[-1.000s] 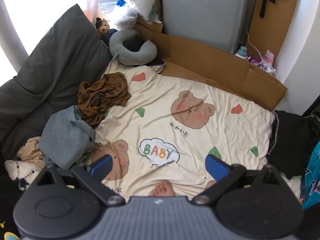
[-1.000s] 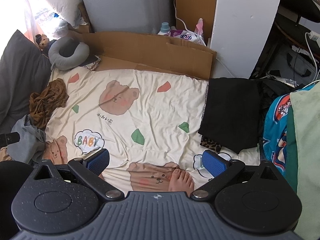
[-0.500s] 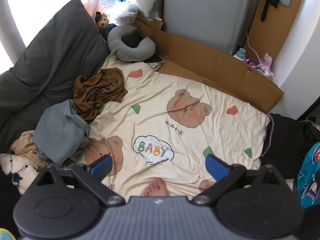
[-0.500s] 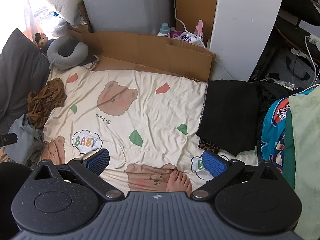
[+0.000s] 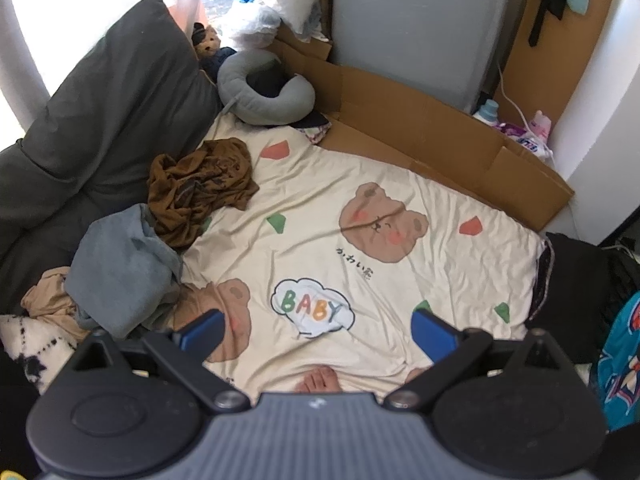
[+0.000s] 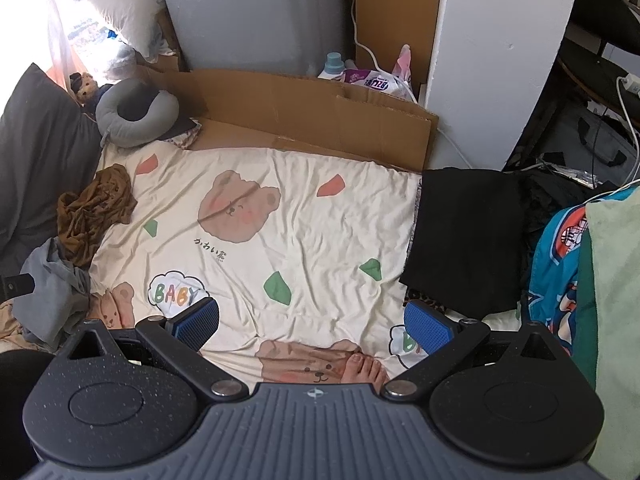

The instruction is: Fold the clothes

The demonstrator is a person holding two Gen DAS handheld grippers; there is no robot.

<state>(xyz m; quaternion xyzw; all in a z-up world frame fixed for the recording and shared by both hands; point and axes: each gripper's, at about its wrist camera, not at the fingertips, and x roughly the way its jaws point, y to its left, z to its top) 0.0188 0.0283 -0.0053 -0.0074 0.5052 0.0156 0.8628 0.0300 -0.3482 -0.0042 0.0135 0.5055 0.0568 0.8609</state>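
A crumpled brown garment (image 5: 200,188) (image 6: 94,208) lies at the left edge of a cream bear-print sheet (image 5: 360,248) (image 6: 280,240). Just below it sits a bunched grey-blue garment (image 5: 120,268) (image 6: 52,284), with a tan one (image 5: 48,300) beside it. A folded black garment (image 6: 468,240) (image 5: 572,280) rests at the sheet's right edge. My left gripper (image 5: 316,332) hangs open high above the sheet with nothing between its fingers. High over the sheet's near edge, my right gripper (image 6: 312,322) is open and empty too.
A dark grey cushion (image 5: 100,140) lines the left side, with a grey neck pillow (image 5: 268,96) (image 6: 136,112) at the far corner. Flattened cardboard (image 5: 420,132) (image 6: 312,116) borders the back. A person's bare foot (image 6: 364,368) (image 5: 318,380) stands on the sheet's near edge. Teal printed fabric (image 6: 560,264) lies at right.
Both views have shifted only slightly over the sheet. The clothes lie as before and both grippers stay open.
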